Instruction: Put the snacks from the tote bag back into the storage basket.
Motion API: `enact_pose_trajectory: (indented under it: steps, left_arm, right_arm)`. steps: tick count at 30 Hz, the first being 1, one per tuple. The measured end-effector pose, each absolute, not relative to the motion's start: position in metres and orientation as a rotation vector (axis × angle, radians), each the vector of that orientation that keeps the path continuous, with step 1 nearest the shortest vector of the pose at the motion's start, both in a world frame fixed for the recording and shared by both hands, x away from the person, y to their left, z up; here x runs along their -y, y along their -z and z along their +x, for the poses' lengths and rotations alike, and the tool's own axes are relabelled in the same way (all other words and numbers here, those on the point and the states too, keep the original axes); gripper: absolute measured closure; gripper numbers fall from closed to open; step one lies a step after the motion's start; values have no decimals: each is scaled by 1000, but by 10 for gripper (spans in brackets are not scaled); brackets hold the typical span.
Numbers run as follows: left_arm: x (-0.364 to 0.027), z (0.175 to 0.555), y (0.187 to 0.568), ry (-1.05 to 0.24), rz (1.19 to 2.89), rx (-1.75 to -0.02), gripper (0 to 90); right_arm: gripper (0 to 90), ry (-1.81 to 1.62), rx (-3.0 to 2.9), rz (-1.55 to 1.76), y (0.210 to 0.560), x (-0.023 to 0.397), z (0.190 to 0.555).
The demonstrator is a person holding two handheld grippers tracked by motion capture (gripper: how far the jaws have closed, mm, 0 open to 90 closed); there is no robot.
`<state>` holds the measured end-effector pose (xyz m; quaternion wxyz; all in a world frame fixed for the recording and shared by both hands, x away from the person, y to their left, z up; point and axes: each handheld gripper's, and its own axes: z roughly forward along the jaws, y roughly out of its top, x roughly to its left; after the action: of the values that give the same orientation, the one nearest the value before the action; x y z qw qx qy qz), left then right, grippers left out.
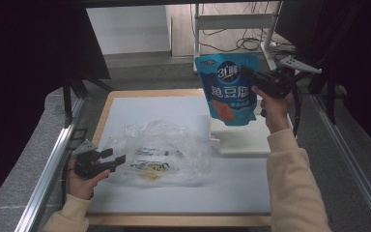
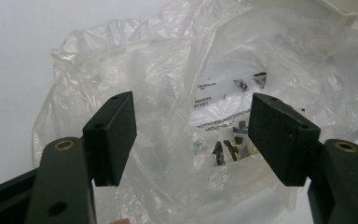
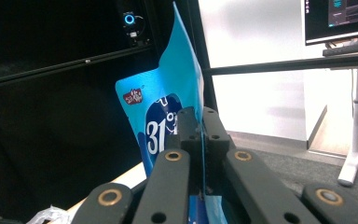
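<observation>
Bagging is the step in hand: our right gripper (image 1: 252, 79), jaws clamped on the blue pouch (image 1: 230, 89) at one o'clock, should next, we judge, carry it to the clear plastic bag (image 1: 166, 152) at seven o'clock, which our left gripper (image 1: 117, 158), jaws wide and empty, must first grip at the mouth.

white table (image 1: 183, 195) — crumpled plastic bag (image 1: 166, 150), white tray (image 1: 244, 137)

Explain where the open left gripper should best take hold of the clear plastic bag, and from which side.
Probably the crumpled near edge of the clear plastic bag, approached level from the person's left, where the left gripper already faces it with jaws open. The loose film stands up in folds there, giving the pads something thin to pinch.
</observation>
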<state>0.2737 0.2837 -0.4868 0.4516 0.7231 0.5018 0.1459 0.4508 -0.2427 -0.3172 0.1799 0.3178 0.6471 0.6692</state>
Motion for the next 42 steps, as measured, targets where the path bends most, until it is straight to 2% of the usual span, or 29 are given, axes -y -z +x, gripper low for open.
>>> enact_pose_trajectory:
  steps: [8,29,42]
  left_arm:
    - [-285,274,486,-356,1787,-1242,326]
    - [-286,274,488,-349,1789,-1250,325]
    - [-287,274,488,-350,1791,-1246,324]
  right_arm:
    - [889,-1881,-1836,923,326,244,455]
    - [888,-1853,-1893,998,380,252,485]
    - [879,-1817,-1910,991,384,270,489]
